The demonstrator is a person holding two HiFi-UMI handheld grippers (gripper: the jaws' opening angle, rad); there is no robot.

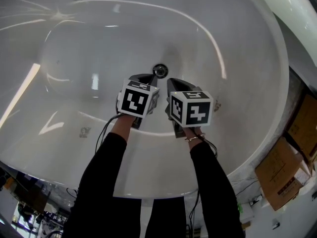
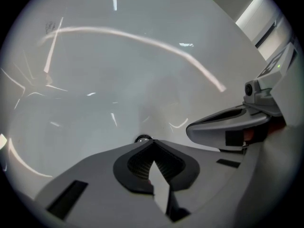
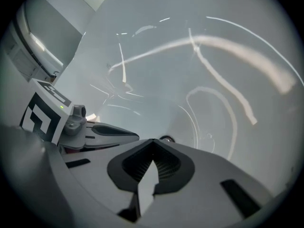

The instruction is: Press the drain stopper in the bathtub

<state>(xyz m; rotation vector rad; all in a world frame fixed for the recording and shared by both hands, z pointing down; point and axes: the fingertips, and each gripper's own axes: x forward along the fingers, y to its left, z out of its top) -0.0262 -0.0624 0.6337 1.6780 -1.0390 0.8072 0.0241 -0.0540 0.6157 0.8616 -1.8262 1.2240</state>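
Left gripper and right gripper both have jaws together, empty; the drain stopper sits just beyond their tips in the bathtub.

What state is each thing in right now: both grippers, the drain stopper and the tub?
Left gripper: fingers shut, nothing between them, tip close to the stopper.
Right gripper: fingers shut, empty, beside the left one.
Drain stopper: sitting in the drain; can't tell whether it is pressed down or up.
Bathtub: no water visible.
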